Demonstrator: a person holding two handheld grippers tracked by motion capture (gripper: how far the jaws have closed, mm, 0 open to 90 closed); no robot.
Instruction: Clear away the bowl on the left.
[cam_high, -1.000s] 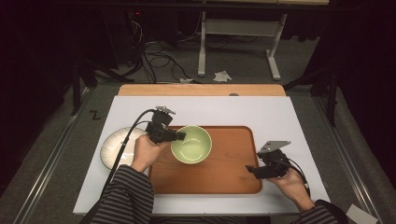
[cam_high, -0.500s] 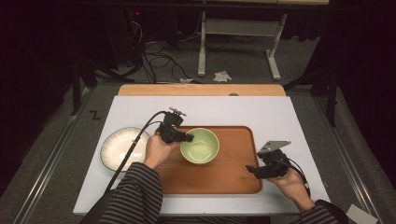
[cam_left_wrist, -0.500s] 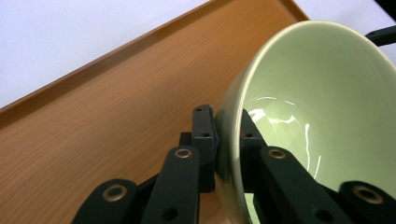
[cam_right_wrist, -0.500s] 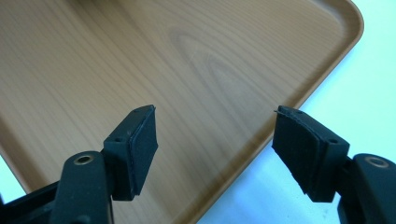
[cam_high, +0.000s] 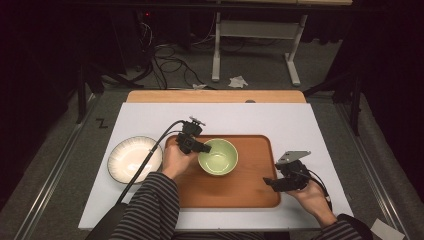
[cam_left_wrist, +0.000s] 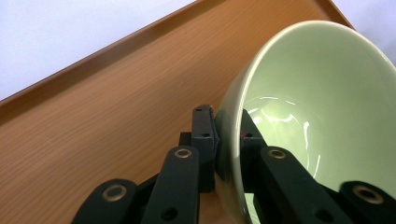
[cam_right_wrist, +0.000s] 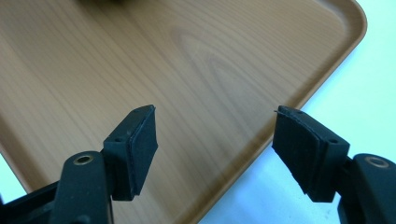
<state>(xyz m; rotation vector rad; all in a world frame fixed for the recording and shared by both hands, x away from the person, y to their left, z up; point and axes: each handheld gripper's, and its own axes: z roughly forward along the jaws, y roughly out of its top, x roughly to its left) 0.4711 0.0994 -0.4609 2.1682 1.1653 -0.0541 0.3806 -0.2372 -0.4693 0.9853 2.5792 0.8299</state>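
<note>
A pale green bowl (cam_high: 218, 157) sits on the wooden tray (cam_high: 250, 187), left of its middle. My left gripper (cam_high: 204, 148) is shut on the bowl's left rim; in the left gripper view one jaw is outside the bowl (cam_left_wrist: 317, 116) wall and one inside, over the tray (cam_left_wrist: 102, 116). My right gripper (cam_high: 270, 182) stands open over the tray's right front part with nothing between its fingers. In the right gripper view my right gripper (cam_right_wrist: 215, 149) straddles the edge of the tray (cam_right_wrist: 140, 56).
A white ribbed plate (cam_high: 134, 159) lies on the white table mat (cam_high: 310, 125) left of the tray. Beyond the table's far wooden edge are cables, a metal stand and crumpled paper on the floor.
My left gripper has carried the green bowl rightward and a little farther onto the tray. The right gripper has stayed where it was.
</note>
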